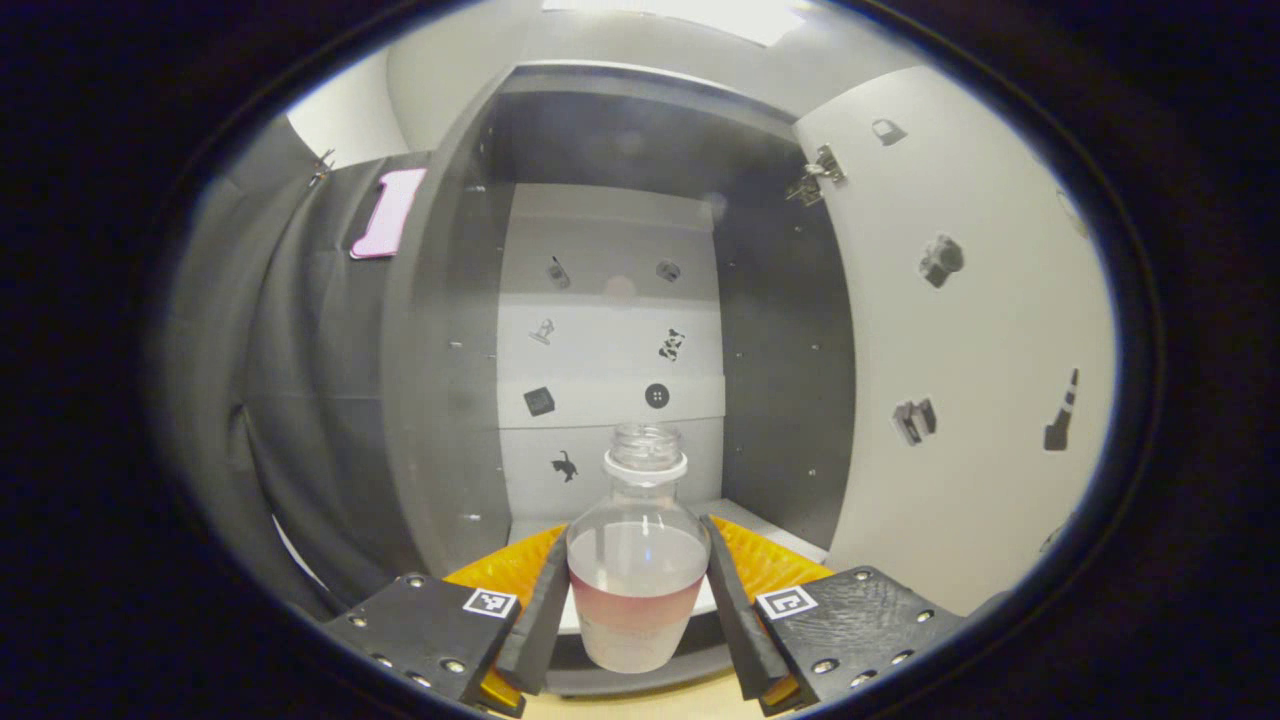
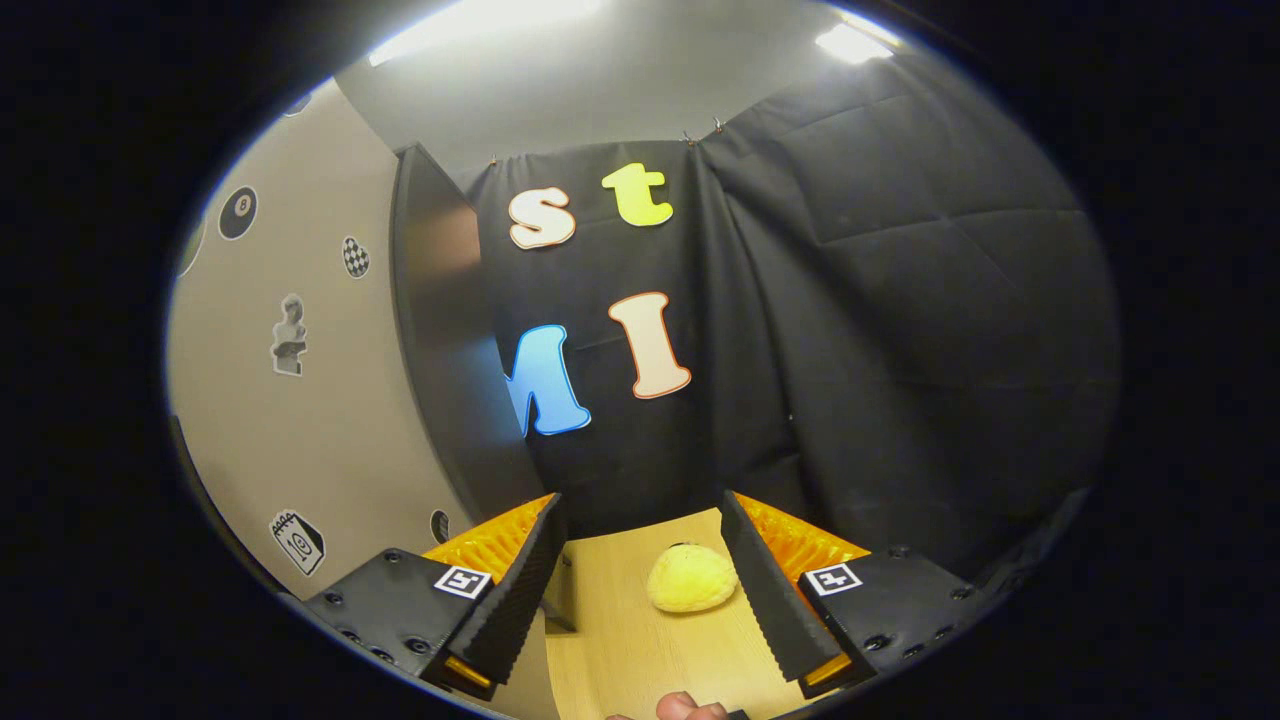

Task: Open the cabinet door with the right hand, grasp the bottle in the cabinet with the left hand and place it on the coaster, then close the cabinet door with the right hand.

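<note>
In the left gripper view a clear, uncapped bottle (image 1: 637, 585) with a pink band stands upright at the front of the open cabinet (image 1: 610, 300). My left gripper (image 1: 637, 535) is shut on it, one black pad against each side of its body. The cabinet door (image 1: 980, 330) stands swung open to the right, pale and dotted with stickers. In the right gripper view my right gripper (image 2: 640, 505) is open and holds nothing. The same door (image 2: 300, 400) lies just to its left, dark edge (image 2: 440, 330) toward me.
A yellow rounded lump (image 2: 692, 578) lies on the wooden table (image 2: 640, 640) ahead of the right fingers. A person's fingertip (image 2: 684, 707) shows at the bottom. Black cloth wall (image 2: 900, 330) closes the back and right. The cabinet's grey side panel (image 1: 440, 380) stands left of the bottle.
</note>
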`<state>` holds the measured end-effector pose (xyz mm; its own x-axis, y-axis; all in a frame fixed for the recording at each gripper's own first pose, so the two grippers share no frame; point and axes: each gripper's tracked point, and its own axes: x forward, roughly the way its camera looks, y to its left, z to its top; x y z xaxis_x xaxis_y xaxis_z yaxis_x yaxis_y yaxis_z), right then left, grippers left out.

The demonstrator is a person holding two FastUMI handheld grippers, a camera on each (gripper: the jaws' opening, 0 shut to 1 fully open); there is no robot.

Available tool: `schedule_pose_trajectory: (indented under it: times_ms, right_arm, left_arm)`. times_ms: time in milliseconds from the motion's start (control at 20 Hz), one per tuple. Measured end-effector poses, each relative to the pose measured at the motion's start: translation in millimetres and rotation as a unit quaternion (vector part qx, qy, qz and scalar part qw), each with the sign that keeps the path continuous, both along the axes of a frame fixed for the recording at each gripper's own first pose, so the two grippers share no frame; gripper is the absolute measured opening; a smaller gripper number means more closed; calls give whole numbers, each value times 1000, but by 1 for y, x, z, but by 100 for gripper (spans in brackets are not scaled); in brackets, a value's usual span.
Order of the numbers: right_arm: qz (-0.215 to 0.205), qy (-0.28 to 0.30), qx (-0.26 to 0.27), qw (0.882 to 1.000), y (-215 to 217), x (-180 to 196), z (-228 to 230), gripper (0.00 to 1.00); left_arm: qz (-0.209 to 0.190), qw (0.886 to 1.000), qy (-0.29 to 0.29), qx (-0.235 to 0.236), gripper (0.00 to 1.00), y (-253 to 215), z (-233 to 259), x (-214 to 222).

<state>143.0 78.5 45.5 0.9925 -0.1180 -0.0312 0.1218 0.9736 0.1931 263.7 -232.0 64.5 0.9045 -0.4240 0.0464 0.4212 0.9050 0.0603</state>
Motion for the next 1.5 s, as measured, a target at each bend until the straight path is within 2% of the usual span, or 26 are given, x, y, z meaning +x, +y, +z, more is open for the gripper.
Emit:
schedule_pose_trajectory:
  times_ms: [50,300,600,900,1000,1100,1400,1500]
  right_arm:
    - [2,2,2,1000,5,-4,-2,98]
    - [9,2,29,1000,22,-29,-3,98]
    - [10,15,8,1000,32,-57,-4,98]
    - [22,61,5,998,49,-72,-28,98]
    - [27,68,16,997,56,-78,-32,98]
    - [21,75,22,997,56,-83,-37,98]
    - [9,104,70,992,56,-94,-54,98]
    - [1,107,66,992,55,-97,-57,98]
  left_arm:
    - [0,1000,5,-2,70,11,-7,-16]
    - [8,999,35,-38,70,67,-60,-78]
    - [48,996,63,-37,72,120,-174,-124]
    - [78,993,80,-39,70,135,-283,-147]
    - [88,992,84,-45,72,137,-308,-149]
    - [95,991,91,-34,70,140,-334,-150]
    - [96,989,109,-27,72,140,-380,-154]
    - [94,990,102,-33,71,142,-379,-158]
